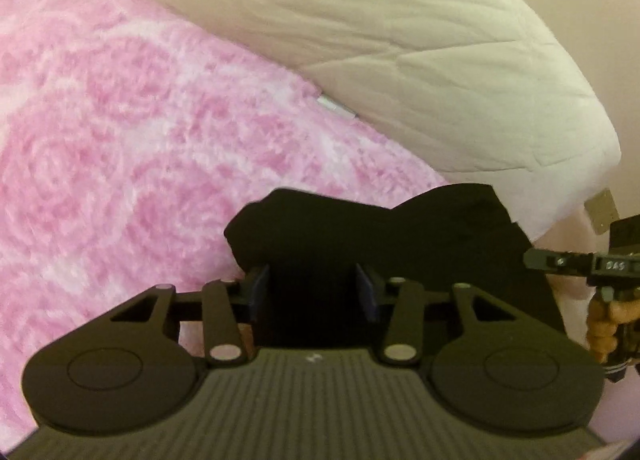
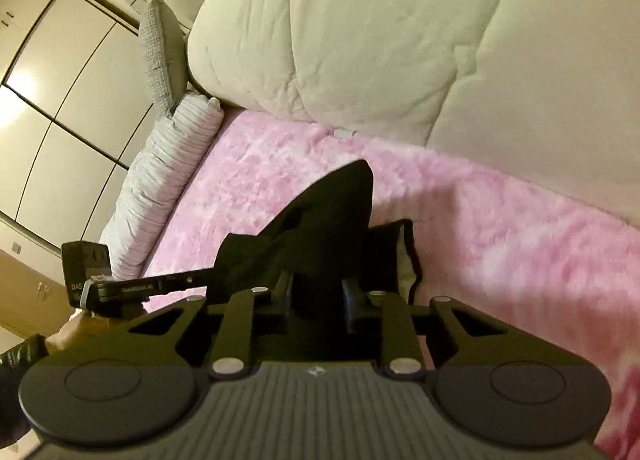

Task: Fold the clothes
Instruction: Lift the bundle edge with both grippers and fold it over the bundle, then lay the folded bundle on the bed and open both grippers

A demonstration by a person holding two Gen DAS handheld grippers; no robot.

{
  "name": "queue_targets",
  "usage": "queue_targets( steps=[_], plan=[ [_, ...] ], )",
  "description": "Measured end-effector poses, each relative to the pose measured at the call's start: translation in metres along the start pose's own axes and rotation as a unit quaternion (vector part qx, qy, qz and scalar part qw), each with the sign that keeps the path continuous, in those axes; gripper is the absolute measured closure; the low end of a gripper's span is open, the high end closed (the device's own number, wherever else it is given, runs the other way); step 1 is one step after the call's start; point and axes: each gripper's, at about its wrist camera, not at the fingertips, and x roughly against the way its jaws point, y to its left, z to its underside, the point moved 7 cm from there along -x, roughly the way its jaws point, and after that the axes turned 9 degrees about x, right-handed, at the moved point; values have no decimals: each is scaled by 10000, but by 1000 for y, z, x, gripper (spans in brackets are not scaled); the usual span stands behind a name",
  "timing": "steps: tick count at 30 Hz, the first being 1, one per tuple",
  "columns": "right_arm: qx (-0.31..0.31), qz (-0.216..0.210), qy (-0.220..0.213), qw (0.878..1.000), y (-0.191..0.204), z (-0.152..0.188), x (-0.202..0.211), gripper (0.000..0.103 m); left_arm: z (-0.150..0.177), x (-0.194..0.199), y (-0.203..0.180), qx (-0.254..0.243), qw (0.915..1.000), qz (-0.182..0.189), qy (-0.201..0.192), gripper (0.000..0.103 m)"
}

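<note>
A black garment [image 1: 360, 228] lies bunched on the pink fluffy blanket [image 1: 120, 120]. My left gripper [image 1: 313, 288] has it between its blue pads; the jaws stand fairly far apart, with dark cloth filling the gap. In the right wrist view the black garment [image 2: 320, 220] rises to a peak, with a pale inner lining showing at its right edge. My right gripper [image 2: 320, 290] is shut on it with the jaws narrow. The left gripper [image 2: 132, 285] reaches into the cloth from the left, and the right gripper [image 1: 568, 262] shows at the left view's right edge.
A cream quilted duvet [image 2: 380, 32] is heaped along the far side of the blanket. A striped pillow [image 2: 168, 180] and a grey cushion [image 2: 160, 44] lie at the bed's end, with white wardrobe doors [image 2: 60, 80] behind. A hand [image 1: 608, 324] holds the right gripper.
</note>
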Motion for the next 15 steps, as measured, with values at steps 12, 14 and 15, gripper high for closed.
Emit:
queue_targets(
  steps=[12, 14, 15],
  plan=[
    [443, 353, -257, 9981, 13, 9, 30, 62, 3, 43, -2, -84, 9985, -156, -511, 66],
    [821, 365, -234, 9957, 32, 22, 40, 62, 13, 69, -5, -179, 9980, -90, -592, 66],
    [1018, 357, -211, 9939, 42, 30, 44, 62, 25, 79, -10, -248, 9981, 10, -569, 66]
  ],
)
